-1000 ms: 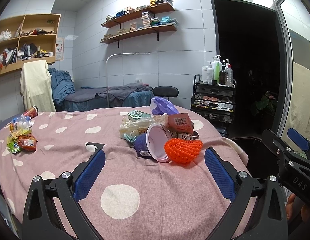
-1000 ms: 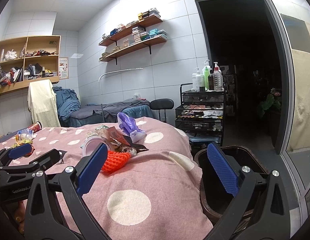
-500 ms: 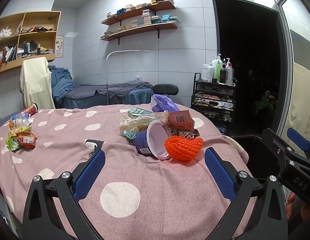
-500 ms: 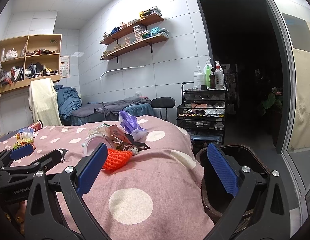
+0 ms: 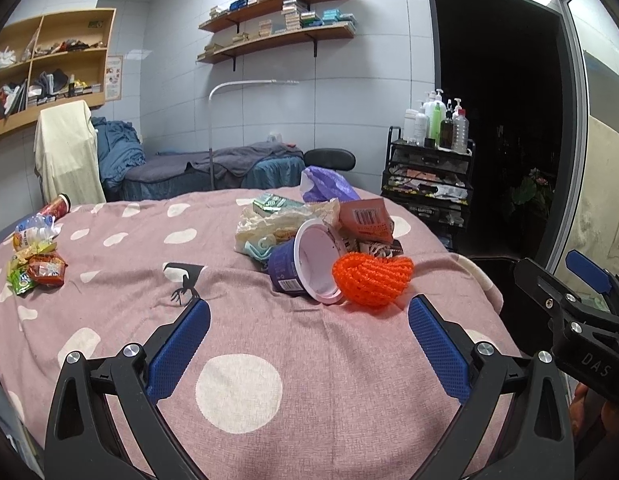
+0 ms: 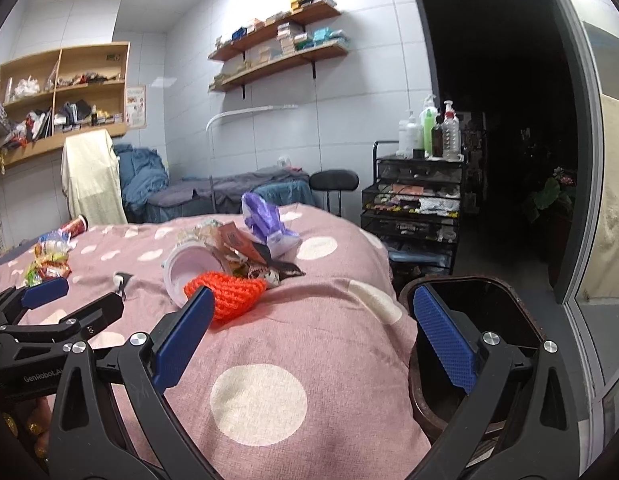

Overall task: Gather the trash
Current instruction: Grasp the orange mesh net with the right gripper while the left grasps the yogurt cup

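Left tool (image 5: 307, 334) and right tool (image 6: 309, 330) both gape wide, holding nothing; the trash pile (image 5: 321, 236) sits mid-surface (image 5: 237, 340) ahead; the dark bin (image 6: 505, 312) stands just beside its edge.

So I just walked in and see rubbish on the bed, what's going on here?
A person holds a gripper in each hand above the pink spotted cover. The left gripper and right gripper are both open and empty, facing a trash pile: a purple cup and an orange knitted piece. A dark bin waits beside the bed.
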### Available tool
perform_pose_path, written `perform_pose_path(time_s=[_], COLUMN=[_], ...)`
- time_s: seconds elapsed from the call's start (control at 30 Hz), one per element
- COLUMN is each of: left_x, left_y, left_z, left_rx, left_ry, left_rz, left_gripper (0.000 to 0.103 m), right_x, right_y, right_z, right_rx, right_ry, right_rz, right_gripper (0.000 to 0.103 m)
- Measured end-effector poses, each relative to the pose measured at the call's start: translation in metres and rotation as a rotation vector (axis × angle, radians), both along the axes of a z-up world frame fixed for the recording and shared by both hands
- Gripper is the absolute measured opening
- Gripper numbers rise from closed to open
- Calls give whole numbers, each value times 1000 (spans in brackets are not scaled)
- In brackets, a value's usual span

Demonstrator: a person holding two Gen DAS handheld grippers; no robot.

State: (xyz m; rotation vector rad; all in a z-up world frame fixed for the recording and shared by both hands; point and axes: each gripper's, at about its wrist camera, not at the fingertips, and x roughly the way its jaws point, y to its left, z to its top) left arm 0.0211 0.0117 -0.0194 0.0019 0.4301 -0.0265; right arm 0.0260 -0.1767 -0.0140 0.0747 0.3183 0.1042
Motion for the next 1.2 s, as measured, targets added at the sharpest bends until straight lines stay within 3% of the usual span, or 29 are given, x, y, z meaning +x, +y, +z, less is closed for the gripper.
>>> perform_pose_path(time_s=[0.2,0.3,0.47,0.57,0.73,0.83,0.97,1.07,1.2], left_x=[32,43,65,82,106,115,128,137,142], left_y=[23,34,47,50,47,41,34,29,28], left_z=[-7,-10,-6,-3,-5,-8,-13,-17,-23], left_rx=[-39,-61,-110,-113,-105,-97,-82,-68,-72], left_ry=[136,177,222,249,304,328,365,391,416], left_rz=[1,-6,-11,-11,-21,-35,-54,-56,-38], left_gripper=[98,98,96,92,83,80,71,60,34], right_x=[46,65,88,98,120,128,133,129,117], right_y=[14,25,58,71,90,97,94,89,78], right_z=[-7,-8,-11,-12,-20,-27,-32,-31,-24], right_rx=[-11,-12,-143,-194,-273,-310,-280,-251,-210], right_ry=[175,216,285,293,348,381,409,403,372], right_rz=[137,213,323,368,430,450,465,459,450], right_gripper=[98,98,96,84,72,51,23,19,18])
